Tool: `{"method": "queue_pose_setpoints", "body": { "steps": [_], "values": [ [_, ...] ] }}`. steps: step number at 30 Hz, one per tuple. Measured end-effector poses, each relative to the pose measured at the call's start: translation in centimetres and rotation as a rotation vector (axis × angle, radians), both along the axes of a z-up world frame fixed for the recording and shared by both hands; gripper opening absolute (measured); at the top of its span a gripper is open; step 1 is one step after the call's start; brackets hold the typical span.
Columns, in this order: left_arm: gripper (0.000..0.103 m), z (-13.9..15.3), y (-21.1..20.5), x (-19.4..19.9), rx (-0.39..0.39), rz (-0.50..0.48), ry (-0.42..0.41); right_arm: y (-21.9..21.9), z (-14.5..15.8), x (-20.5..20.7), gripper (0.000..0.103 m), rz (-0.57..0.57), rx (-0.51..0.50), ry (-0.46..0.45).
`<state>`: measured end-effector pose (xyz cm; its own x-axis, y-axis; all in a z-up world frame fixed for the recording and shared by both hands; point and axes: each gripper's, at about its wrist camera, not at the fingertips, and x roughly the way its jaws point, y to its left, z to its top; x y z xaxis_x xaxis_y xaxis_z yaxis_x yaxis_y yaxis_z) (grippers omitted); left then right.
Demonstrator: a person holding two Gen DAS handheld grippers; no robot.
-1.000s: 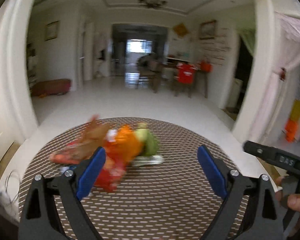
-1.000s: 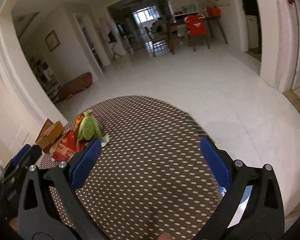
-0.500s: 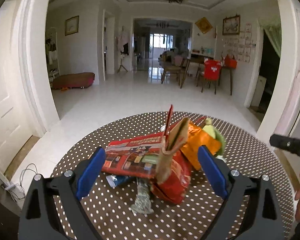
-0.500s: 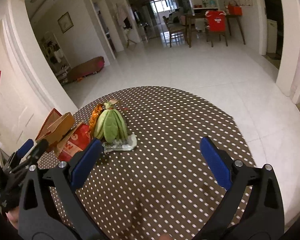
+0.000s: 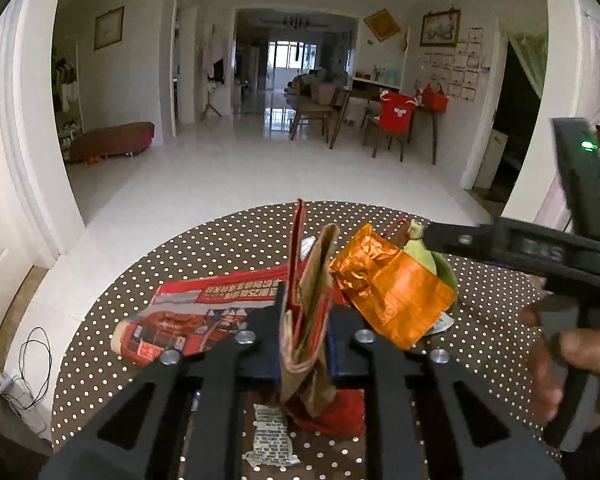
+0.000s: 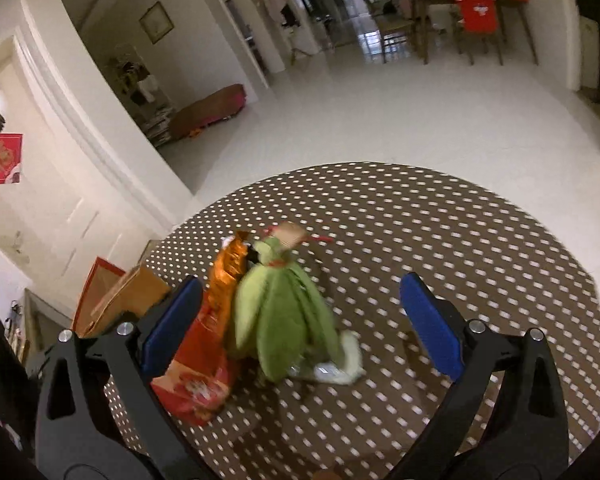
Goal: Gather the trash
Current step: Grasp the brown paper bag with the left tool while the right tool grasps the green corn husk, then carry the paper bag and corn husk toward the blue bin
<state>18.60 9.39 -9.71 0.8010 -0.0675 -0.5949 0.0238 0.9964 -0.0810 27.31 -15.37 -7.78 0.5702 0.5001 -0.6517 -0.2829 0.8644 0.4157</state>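
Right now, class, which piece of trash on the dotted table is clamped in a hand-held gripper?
The folded brown-and-red paper bag, pinched upright by the left hand-held gripper; the crinkled orange foil wrapper and green leaf-shaped wrapper lie ungripped.

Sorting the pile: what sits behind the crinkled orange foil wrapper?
Behind the crinkled orange foil wrapper stands a green leaf-wrapped bundle; the wrapper hides most of it in the left view. Its underside is unseen.

Between our left claw's point(image 5: 305, 340) matt blue pads we see a stiff brown paper bag point(image 5: 314, 280) with a red lining. Just right of it sits a crinkled, shiny orange foil wrapper point(image 5: 392, 284). Before our right claw point(image 6: 300, 328) lies a soft green cloth pouch point(image 6: 284, 320). The desk point(image 6: 460, 232) wears a matt dotted cloth.
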Motion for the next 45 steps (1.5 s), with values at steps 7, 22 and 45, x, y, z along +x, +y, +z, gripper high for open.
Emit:
{"method": "queue_pose_setpoints", "body": {
  "steps": [7, 22, 45],
  "values": [
    [0.010, 1.2, 0.2, -1.8, -0.005, 0.028, -0.054, -0.7, -0.6, 0.0, 0.020, 0.013, 0.079, 0.029],
    [0.010, 5.7, -4.5, -9.6, -0.076, -0.047, -0.196, -11.1, 4.6, -8.8, 0.019, -0.107, 0.148, -0.116],
    [0.009, 7.6, -22.8, -9.1, -0.287, -0.480, -0.167, -31.4, 6.1, -19.9, 0.019, -0.411, 0.166, -0.201]
  ]
}}
